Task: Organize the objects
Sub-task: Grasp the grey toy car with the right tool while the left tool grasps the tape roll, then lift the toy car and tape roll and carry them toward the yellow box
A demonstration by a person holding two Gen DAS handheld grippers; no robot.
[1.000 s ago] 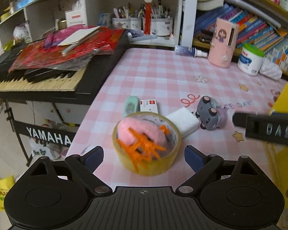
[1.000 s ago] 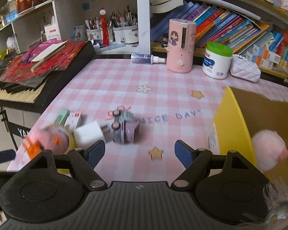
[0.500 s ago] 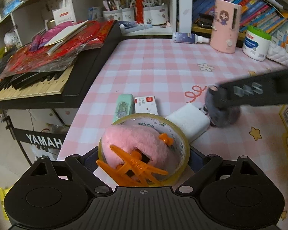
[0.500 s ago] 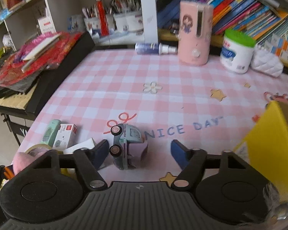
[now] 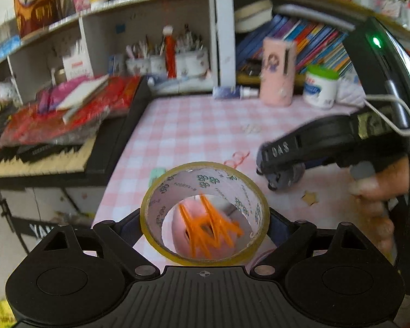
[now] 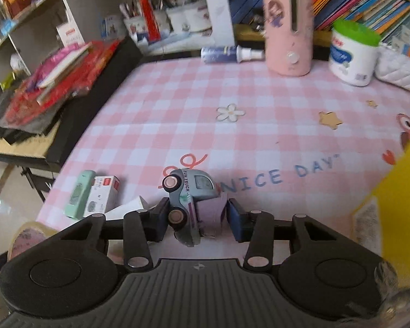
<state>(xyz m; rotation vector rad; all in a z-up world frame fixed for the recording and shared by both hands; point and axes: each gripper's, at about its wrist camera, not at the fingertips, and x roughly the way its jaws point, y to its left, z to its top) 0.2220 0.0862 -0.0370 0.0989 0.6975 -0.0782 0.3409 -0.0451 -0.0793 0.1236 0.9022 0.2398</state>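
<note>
Plastic toy truck [image 6: 190,202] could squirt sideways as your right gripper [image 6: 196,218] closes; left gripper [image 5: 205,227] grips tape roll [image 5: 205,213].

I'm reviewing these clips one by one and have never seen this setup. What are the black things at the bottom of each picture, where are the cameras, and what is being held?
No robot here: a person holds a two-finger gripper in each hand, with a wide-angle camera on each looking along its fingers.

The left camera shows the left gripper clamped on a roll of tape, lifted and tilted; through its hole you see an orange clip on something pink. The right gripper, with the person's hand, also appears there.

The right camera shows the right gripper closing its jaws around a toy truck on the pink checked tablecloth. Also there: a green item, a small white box, a pink humidifier and a white tub.
</note>
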